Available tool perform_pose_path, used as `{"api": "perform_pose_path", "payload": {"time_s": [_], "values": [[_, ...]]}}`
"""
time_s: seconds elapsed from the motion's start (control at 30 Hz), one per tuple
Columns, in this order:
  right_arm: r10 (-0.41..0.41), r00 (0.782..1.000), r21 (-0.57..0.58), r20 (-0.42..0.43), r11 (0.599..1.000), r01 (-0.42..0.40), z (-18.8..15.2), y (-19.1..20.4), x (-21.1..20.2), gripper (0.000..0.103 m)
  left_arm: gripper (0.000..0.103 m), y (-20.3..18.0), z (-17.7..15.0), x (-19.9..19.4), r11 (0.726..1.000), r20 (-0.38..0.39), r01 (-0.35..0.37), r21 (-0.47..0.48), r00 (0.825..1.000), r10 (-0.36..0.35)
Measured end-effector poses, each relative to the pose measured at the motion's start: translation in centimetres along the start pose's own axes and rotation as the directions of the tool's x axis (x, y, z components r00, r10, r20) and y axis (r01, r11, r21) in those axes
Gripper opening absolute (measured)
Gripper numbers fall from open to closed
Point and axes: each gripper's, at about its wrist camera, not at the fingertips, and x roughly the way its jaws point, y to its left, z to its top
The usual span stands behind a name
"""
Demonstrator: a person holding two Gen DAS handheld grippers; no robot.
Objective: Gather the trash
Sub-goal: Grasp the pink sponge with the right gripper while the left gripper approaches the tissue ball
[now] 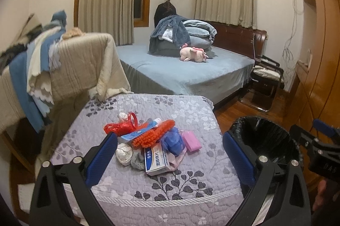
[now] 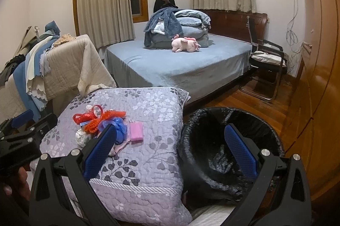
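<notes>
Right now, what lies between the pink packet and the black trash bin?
Only bare quilt: in the right wrist view, the pink packet and the trash bin are separated by floral quilt, nothing on it.

— Where is the heap of small trash [image 1: 153, 141] found?
— At lower centre of the frame, on the lilac leaf-printed quilted cushion [image 1: 187, 111].
— And the black-lined round bin [image 1: 265, 139]?
— To the cushion's right. Behind both, at upper centre, the blue-sheeted bed [image 1: 187, 71] is seen.
</notes>
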Motion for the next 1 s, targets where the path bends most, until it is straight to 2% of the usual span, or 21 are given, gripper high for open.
{"api": "perform_pose_path", "payload": {"time_s": [0.1,0.2,0.3,0.4,0.47,0.53,0.8,1.0], "values": [[0.028,1.000,-0.002,-0.012,1.000,-0.028,0.0,0.6,1.8,0.098,0.097,2.0,0.2,1.2,0.999,-0.005,-0.031,-0.026,1.000,0.031],[0.055,0.998,-0.007,-0.028,0.998,-0.056,0.1,1.6,4.1,0.098,0.097,3.8,0.0,2.6,0.991,0.002,-0.128,-0.026,0.992,0.128],[0.073,0.996,-0.021,-0.042,0.997,-0.074,0.0,2.7,6.8,0.098,0.097,5.5,-0.7,4.0,0.985,-0.015,-0.171,-0.031,0.985,0.170],[0.092,0.994,-0.028,-0.064,0.995,-0.094,-0.2,3.6,9.8,0.097,0.097,7.1,-1.2,5.1,0.983,-0.018,-0.176,-0.056,0.984,0.176],[0.100,0.991,-0.034,-0.086,0.994,-0.104,-0.5,4.3,12.4,0.090,0.097,7.9,-1.6,6.2,0.983,-0.028,-0.170,-0.063,0.985,0.168],[0.108,0.987,-0.041,-0.117,0.993,-0.113,-0.9,4.8,14.8,0.080,0.097,8.5,-1.8,7.8,0.985,-0.053,-0.159,-0.071,0.986,0.155],[0.084,0.975,-0.104,-0.204,0.989,-0.107,-3.4,6.8,22.0,0.073,0.097,8.8,-3.3,12.9,0.991,-0.093,-0.117,-0.059,0.989,0.112],[0.100,0.955,-0.101,-0.278,0.986,-0.132,-4.9,7.3,25.4,0.071,0.096,9.5,-5.3,15.4,0.987,-0.162,-0.152,-0.048,0.976,0.142]]}}
